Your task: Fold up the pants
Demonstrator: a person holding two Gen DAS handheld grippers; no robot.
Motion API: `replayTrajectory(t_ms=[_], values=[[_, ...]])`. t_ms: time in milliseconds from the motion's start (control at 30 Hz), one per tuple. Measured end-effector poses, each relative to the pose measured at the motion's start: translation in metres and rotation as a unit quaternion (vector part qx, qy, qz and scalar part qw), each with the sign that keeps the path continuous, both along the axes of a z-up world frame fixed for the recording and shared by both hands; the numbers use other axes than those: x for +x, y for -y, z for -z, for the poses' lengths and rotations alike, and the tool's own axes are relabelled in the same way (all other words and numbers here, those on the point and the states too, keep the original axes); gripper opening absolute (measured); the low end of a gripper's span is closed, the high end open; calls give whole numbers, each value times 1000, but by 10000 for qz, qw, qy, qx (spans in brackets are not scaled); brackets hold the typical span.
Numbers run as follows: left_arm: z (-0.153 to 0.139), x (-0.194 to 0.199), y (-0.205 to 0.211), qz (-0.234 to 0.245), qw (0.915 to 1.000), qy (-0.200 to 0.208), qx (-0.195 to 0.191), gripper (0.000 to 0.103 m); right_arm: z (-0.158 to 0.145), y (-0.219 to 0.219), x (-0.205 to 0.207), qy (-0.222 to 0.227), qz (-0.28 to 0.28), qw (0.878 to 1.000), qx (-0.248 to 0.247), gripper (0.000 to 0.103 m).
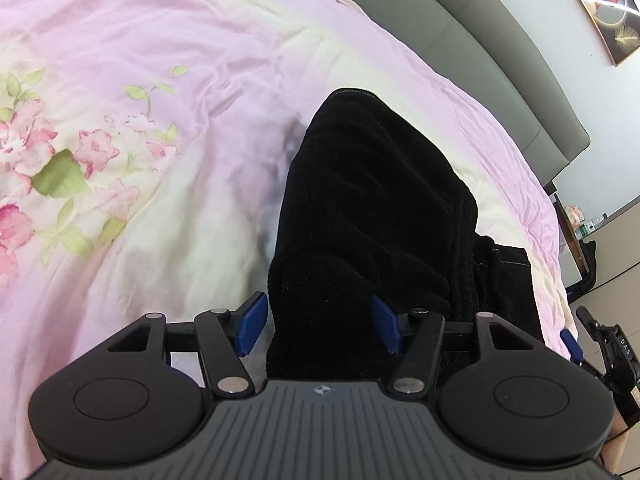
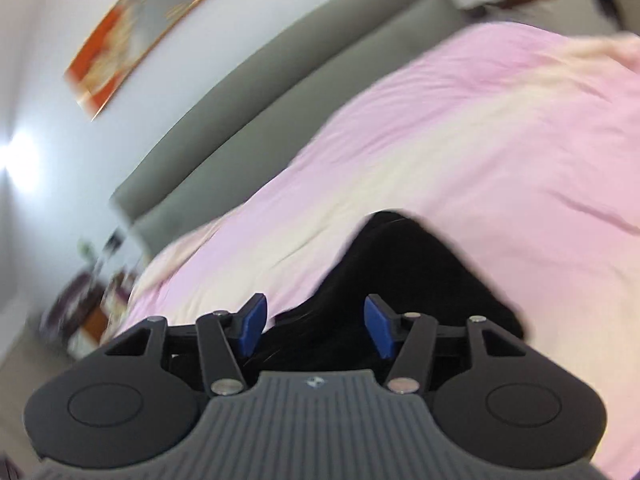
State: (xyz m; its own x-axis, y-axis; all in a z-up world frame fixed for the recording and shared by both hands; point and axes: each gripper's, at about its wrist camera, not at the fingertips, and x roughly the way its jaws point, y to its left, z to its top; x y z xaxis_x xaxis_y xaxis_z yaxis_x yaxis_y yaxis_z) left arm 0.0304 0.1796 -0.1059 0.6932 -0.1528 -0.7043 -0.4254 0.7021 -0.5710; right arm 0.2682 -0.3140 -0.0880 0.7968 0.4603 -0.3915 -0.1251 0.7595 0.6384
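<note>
Black ribbed pants point(image 1: 372, 200) lie in a long folded strip on the pink floral bedspread point(image 1: 140, 140). My left gripper point(image 1: 318, 326) is open, its blue pads point(image 1: 251, 322) standing on either side of the near end of the pants. In the blurred right wrist view the pants point(image 2: 404, 264) show as a dark hump on the bedspread point(image 2: 460, 140). My right gripper point(image 2: 316, 326) is open, its blue pads point(image 2: 252, 320) apart, with black cloth lying between and below them. The right gripper also shows at the right edge of the left wrist view point(image 1: 576, 346).
A grey padded headboard point(image 1: 500, 60) runs along the far side of the bed, with a framed picture point(image 1: 600, 0) on the wall above it. A bedside stand with small items point(image 1: 580, 224) is at the right. The right wrist view is motion-blurred.
</note>
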Motion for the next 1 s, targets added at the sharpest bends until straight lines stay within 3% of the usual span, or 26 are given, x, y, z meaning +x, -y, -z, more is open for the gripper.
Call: replayTrajectory(t_ms=[167, 333, 600, 700, 833, 900, 967, 1000], values=[[11, 0, -1, -64, 9992, 18, -388, 67, 17, 55, 7, -512, 885, 9945, 237, 56], [15, 4, 3, -33, 9990, -54, -431, 71, 55, 40, 32, -1243, 784, 9884, 383, 64], [20, 5, 2, -44, 9985, -116, -542, 74, 90, 39, 47, -1674, 879, 9806, 520, 74], [20, 5, 2, -41, 9984, -119, -559, 74, 105, 46, 47, -1864, 946, 9728, 1000, 75], [21, 4, 2, -74, 9981, -118, -600, 76, 116, 45, 46, -1971, 894, 9669, 1348, 76], [22, 3, 3, -99, 9978, -120, -648, 76, 117, 37, 49, -1965, 680, 9698, 1277, 76], [23, 2, 3, -118, 9975, -119, -685, 76, 117, 31, 53, -1930, 615, 9730, 1110, 70], [23, 1, 3, -124, 9973, -121, -707, 76, 117, 30, 54, -1926, 668, 9730, 1079, 62]])
